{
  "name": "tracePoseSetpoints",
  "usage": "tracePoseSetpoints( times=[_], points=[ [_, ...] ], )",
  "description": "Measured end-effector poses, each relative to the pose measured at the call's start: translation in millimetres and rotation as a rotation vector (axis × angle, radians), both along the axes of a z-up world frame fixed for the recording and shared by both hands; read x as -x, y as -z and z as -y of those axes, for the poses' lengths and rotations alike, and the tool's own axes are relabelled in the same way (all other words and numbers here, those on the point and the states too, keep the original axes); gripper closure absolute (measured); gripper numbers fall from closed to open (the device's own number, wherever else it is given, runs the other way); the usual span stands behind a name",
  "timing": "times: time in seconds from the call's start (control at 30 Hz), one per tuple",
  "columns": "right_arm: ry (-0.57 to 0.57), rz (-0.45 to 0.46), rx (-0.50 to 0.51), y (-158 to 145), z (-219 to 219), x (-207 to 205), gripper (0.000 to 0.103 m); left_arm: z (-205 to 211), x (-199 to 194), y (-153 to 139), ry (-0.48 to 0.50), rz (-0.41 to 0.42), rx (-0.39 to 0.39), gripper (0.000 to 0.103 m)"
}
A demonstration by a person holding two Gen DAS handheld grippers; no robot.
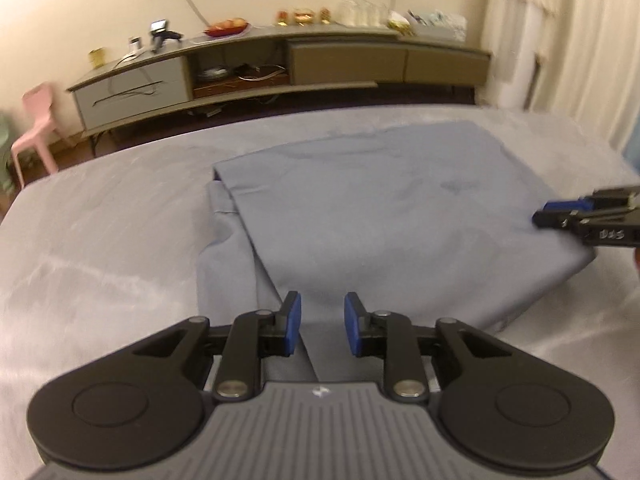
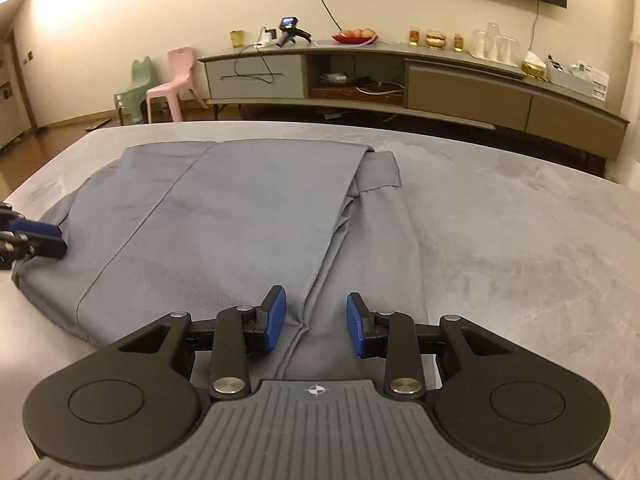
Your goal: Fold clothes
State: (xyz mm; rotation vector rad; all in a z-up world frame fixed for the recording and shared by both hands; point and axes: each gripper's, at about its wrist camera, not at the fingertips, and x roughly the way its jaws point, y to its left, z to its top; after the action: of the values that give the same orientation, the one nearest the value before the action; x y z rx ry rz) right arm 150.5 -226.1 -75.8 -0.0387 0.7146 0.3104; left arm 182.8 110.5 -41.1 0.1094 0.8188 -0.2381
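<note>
A grey-blue garment lies folded flat on a grey velvety surface, with a narrower layer sticking out along its left side. My left gripper hovers open over its near edge, nothing between the blue pads. My right gripper reaches in at the garment's right edge. In the right wrist view the same garment spreads ahead, and my right gripper stands open over a fold line near its right side, holding nothing. The left gripper shows at the garment's left corner.
A long low cabinet with cups, fruit and small items runs along the far wall. A pink chair and a green chair stand left of it. Pale curtains hang at the right. Bare grey surface lies right of the garment.
</note>
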Motion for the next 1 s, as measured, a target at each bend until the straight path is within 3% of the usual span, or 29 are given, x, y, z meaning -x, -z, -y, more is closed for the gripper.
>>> tracePoseSetpoints(
  times=[0.07,0.17,0.23,0.3,0.43,0.53,0.67,1.0],
  points=[
    [0.103,0.024,0.058,-8,14,1,0.068,-4,16,-9,-0.026,0.012,0.048,0.073],
    [0.258,0.024,-0.035,-27,50,19,0.064,-2,45,-18,-0.063,0.024,0.093,0.048],
    [0.226,-0.021,-0.109,-36,61,43,0.033,12,60,-20,-0.060,0.021,0.104,0.036],
    [0.148,-0.052,-0.128,-42,59,76,0.017,30,73,-22,-0.051,0.024,0.103,0.025],
    [0.046,-0.072,-0.132,-40,43,136,0.003,65,99,-29,-0.021,0.059,0.060,0.014],
    [0.051,-0.068,-0.115,-36,30,136,0.003,83,113,-35,-0.018,0.083,0.038,0.007],
    [0.057,-0.064,-0.092,-31,13,137,0.003,95,122,-39,-0.019,0.079,0.064,0.000],
    [0.073,-0.057,-0.063,-23,-8,140,0.002,112,130,-32,-0.021,0.086,0.054,0.000]
  ],
)
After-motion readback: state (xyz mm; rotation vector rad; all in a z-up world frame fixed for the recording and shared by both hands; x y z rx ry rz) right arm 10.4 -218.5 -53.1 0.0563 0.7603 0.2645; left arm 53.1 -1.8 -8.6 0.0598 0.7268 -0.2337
